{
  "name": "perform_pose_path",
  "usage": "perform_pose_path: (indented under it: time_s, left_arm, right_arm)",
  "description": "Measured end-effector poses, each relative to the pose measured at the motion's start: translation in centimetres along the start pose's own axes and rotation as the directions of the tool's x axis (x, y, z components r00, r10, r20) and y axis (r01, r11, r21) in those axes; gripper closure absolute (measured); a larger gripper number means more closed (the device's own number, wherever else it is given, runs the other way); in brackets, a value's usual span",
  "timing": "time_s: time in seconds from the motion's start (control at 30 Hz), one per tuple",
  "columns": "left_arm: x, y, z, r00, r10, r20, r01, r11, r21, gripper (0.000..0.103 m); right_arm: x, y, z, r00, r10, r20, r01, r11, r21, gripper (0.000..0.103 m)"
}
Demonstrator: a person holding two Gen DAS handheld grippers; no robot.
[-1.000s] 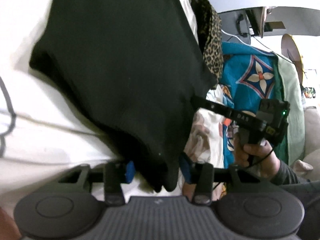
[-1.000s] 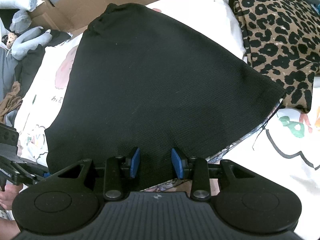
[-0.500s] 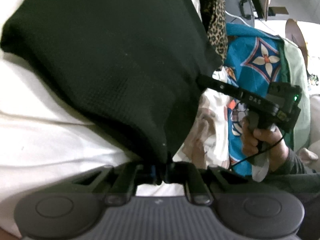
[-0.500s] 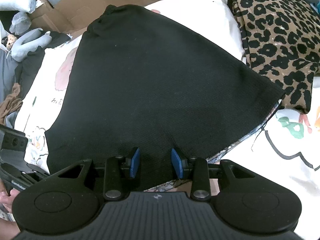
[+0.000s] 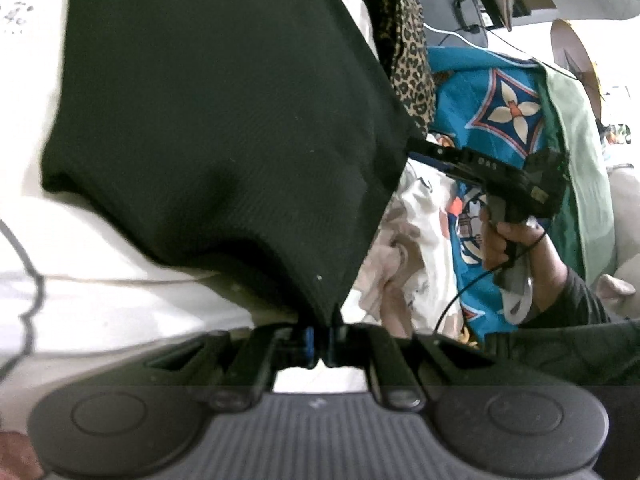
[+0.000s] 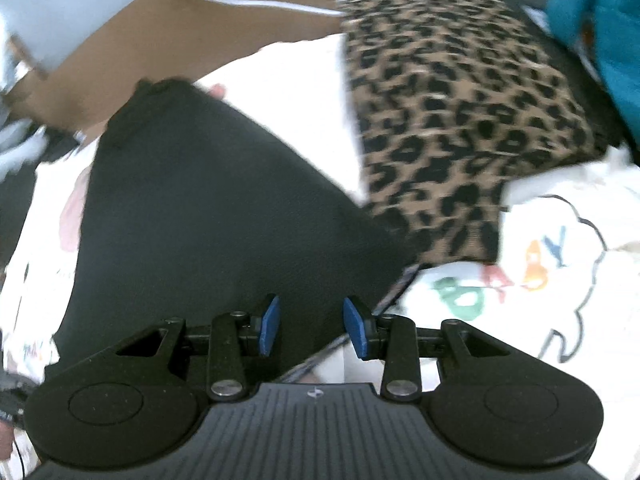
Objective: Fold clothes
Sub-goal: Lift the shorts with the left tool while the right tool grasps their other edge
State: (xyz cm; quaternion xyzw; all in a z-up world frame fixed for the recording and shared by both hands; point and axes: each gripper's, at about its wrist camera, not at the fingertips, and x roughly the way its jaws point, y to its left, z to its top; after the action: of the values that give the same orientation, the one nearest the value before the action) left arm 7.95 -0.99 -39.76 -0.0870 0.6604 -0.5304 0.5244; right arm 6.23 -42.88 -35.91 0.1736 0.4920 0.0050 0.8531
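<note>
1. On the white printed sheet (image 6: 540,288), centre of both views: black ribbed garment (image 6: 208,220), spread flat, its near corner drawn to a point at the left tool
2. Left gripper (image 5: 320,340): jaws pinched tight together on that black corner, blue pads nearly touching, cloth pulled taut up from them
3. Right gripper (image 6: 310,326): jaws apart at a moderate gap, blue pads (image 6: 269,326) clear of each other, black fabric edge lying between and under them; not clamped on it
4. In the left view the right tool shows side-on, held in a hand (image 5: 516,244) with a dark sleeve, its tips at the garment's right edge; a thin black cable hangs from it
5. Leopard-print cloth (image 6: 460,100) lies just beyond the black garment's far right edge, touching or overlapping it
6. Teal patterned fabric (image 5: 508,112) with flower motif sits right of the leopard piece, pale green cloth (image 5: 580,140) beside that
7. Brown cardboard (image 6: 168,40) at the far end, behind the sheet; right view is motion-blurred, so fine edges are unclear
</note>
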Motion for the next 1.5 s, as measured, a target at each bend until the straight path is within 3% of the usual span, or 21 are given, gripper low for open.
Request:
perform_pose_path:
  time_s: [0.17,0.3,0.6,0.8,0.87,0.93,1.03,1.3,1.5]
  left_arm:
    - [-1.1,0.0,0.0,1.0,0.025,-0.009,-0.024,1.0,0.019,0.096]
    - [-1.8,0.0,-0.3,0.999,0.044,-0.017,-0.044,0.999,0.025,0.096]
    - [-3.4,-0.4,-0.5,0.994,0.1,-0.035,-0.097,0.993,0.065,0.096]
    - [-4.1,-0.1,-0.3,0.988,0.153,-0.026,-0.151,0.987,0.057,0.096]
    - [-4.3,-0.3,-0.3,0.987,0.16,-0.021,-0.158,0.986,0.057,0.096]
    - [-4.6,-0.6,-0.3,0.986,0.165,-0.016,-0.164,0.985,0.061,0.096]
    - [-5.3,-1.0,-0.5,0.985,0.173,-0.001,-0.173,0.983,0.059,0.096]
    - [-9.8,-2.5,-1.2,0.976,0.209,0.056,-0.211,0.976,0.046,0.097]
    - [-11.5,-3.0,-1.7,0.969,0.241,0.062,-0.244,0.968,0.054,0.097]
  right_arm:
    - [0.5,-3.0,0.1,0.999,0.031,-0.009,-0.03,0.988,0.154,0.06]
    - [0.9,-4.2,0.0,1.0,0.017,-0.01,-0.015,0.983,0.182,0.059]
    - [2.7,-3.8,1.0,0.996,0.068,-0.05,-0.064,0.995,0.072,0.057]
    - [4.6,-2.1,1.4,0.993,0.056,-0.1,-0.059,0.998,-0.026,0.056]
    - [4.9,-1.3,1.4,0.993,0.05,-0.108,-0.057,0.996,-0.064,0.067]
    - [4.9,-0.6,1.3,0.989,0.074,-0.129,-0.087,0.992,-0.093,0.087]
    - [4.3,0.2,1.1,0.986,0.082,-0.145,-0.098,0.989,-0.113,0.094]
    - [1.7,2.0,0.4,0.97,0.184,-0.159,-0.197,0.978,-0.073,0.097]
    - [1.8,3.3,-1.3,0.963,0.191,-0.188,-0.21,0.974,-0.082,0.097]
